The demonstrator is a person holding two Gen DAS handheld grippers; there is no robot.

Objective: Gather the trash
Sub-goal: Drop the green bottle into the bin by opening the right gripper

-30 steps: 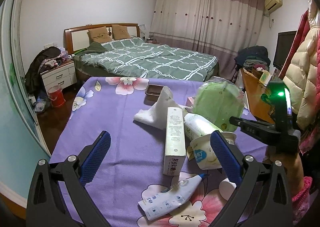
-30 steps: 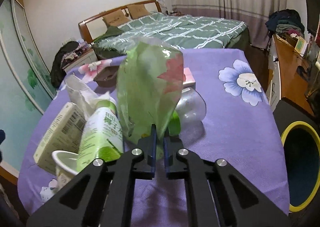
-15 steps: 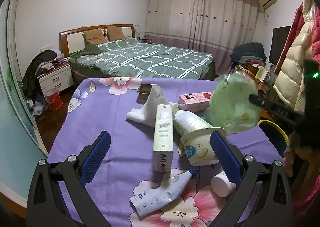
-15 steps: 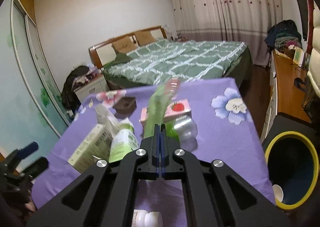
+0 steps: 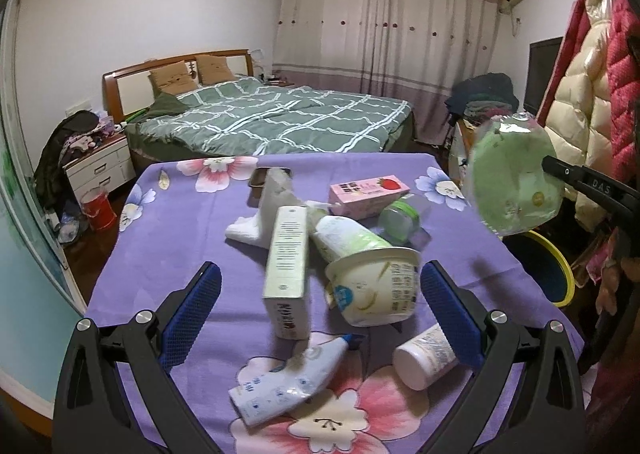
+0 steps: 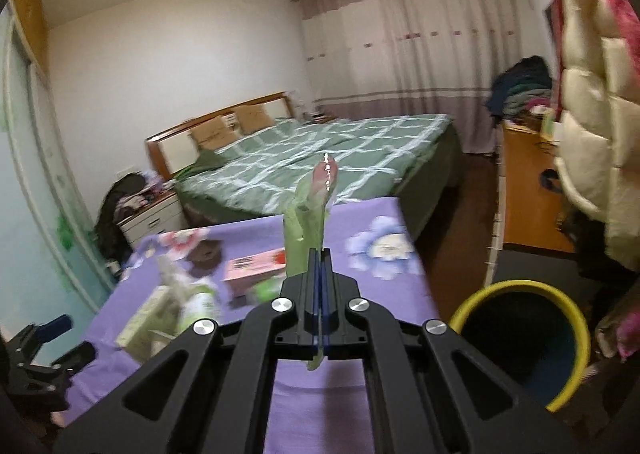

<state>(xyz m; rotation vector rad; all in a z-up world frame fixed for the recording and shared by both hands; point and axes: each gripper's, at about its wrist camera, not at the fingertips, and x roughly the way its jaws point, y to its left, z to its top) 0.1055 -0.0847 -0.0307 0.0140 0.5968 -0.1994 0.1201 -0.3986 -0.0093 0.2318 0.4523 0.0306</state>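
Left tool [image 5: 320, 310] spread wide, empty, low over trash pile on tabletop [image 5: 180, 230], ready for next grab. Yogurt cup [image 5: 374, 288] and long box [image 5: 287, 266] lie between its tips. Right tool [image 6: 320, 286] pressed together, pinching green wrapper [image 5: 514, 184], held high near yellow-rimmed bin [image 6: 524, 338] for drop.

Both views are dimly, evenly lit from overhead, with soft shadows. The left wrist view is sharp. The right wrist view is motion-blurred, most at the table [image 6: 248, 262] and coats [image 6: 592, 126]. Fisheye bends walls; the corners go black. Glare glints on the bag [image 5: 514, 178].
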